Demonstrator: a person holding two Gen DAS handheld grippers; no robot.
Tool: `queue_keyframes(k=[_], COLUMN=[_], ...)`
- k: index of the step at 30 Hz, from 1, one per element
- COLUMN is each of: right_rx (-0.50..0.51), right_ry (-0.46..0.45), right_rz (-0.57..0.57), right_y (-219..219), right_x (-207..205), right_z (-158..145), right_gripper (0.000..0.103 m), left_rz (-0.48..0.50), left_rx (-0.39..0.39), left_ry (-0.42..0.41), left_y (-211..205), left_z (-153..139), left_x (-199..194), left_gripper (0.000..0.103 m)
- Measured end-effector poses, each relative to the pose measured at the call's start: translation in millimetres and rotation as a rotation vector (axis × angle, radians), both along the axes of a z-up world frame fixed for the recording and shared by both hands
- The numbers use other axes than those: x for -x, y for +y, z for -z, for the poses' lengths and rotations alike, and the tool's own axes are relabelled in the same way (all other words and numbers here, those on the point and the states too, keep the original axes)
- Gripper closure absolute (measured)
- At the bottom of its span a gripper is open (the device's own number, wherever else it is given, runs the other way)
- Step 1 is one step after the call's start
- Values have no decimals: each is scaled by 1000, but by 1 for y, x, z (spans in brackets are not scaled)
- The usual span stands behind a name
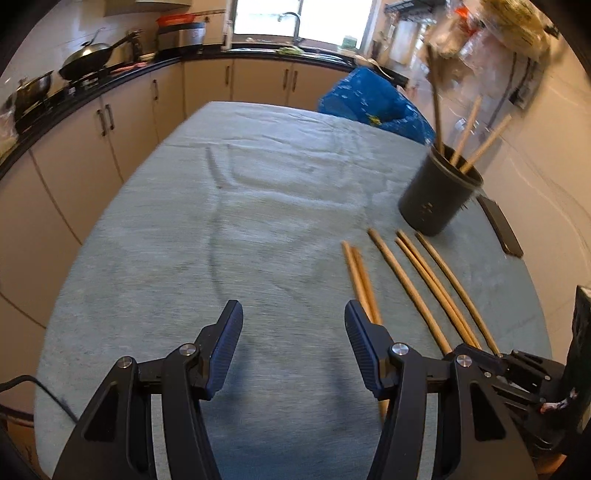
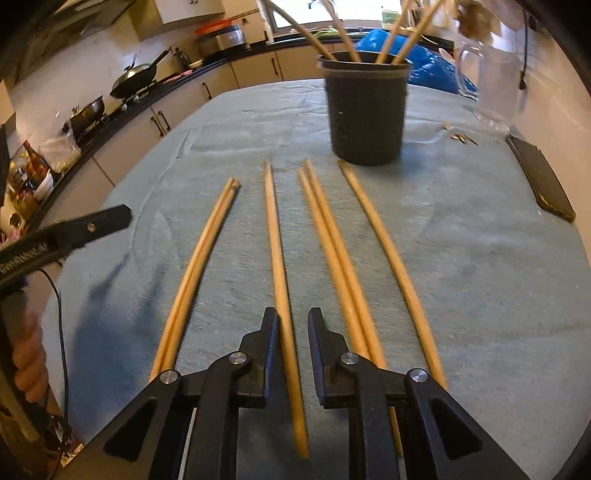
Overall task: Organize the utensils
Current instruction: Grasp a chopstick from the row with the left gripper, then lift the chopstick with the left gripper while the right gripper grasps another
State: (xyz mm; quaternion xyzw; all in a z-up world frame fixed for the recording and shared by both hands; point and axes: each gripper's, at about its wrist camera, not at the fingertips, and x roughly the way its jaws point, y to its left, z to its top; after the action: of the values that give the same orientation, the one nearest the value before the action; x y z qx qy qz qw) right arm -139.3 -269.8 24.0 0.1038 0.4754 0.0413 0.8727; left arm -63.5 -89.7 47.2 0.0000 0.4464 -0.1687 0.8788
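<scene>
Straddling a single chopstick lying on the cloth-covered surface before the black holder, the right gripper has jaws parted, not yet clenched; closing comes next, while the left gripper hangs released, empty.

Bright window above black-topped cream kitchen cabinets.

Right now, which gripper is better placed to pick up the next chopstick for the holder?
Right. The right gripper is open with its jaws astride the single chopstick, in line with the black holder. The left gripper is open over bare tablecloth, off to the side of the chopsticks.
</scene>
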Motion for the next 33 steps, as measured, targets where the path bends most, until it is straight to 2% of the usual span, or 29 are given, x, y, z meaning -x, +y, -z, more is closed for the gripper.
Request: queue_keyframes(k=[5,8,12,18,20,22,23,24,25,29,33], right_rx=[30,16,-29,-38,-25,-11,-4,3,6,-16,-32], right_ry=[-18,-23,-26,-33,-34,-33,-32,-29,-26,7,52], right_rz=[-17,-19,-18,-21,-21,-22,-22,-23,-25,-29,-49], right_y=[4,1,-6,-5,-3,-1,-1,1,1,-3,-8], right_x=[4,7,11,12,12,10,10,10,10,12,26], right_z=[0,0,0,1,1,1,1,0,0,0,-1], right_gripper=[85,84,84,84,84,84,84,84,85,93,94], left_rz=[86,115,120,126,129,141,143,141,132,117,117], left_rx=[-31,-85,-109,-114,-141,-200,-208,-193,-185,-112,-98], left_ry=[40,48,32,35,51,12,5,15,27,103,145], left_y=[-34,-50,-56,-54,-60,-71,-73,-74,-73,-54,-29], left_z=[16,27,30,31,34,35,36,35,35,33,32], left_x=[-1,0,1,0,-1,0,-1,-2,-4,-10,-4], left_gripper=[47,61,65,68,69,69,73,87,94,97,97])
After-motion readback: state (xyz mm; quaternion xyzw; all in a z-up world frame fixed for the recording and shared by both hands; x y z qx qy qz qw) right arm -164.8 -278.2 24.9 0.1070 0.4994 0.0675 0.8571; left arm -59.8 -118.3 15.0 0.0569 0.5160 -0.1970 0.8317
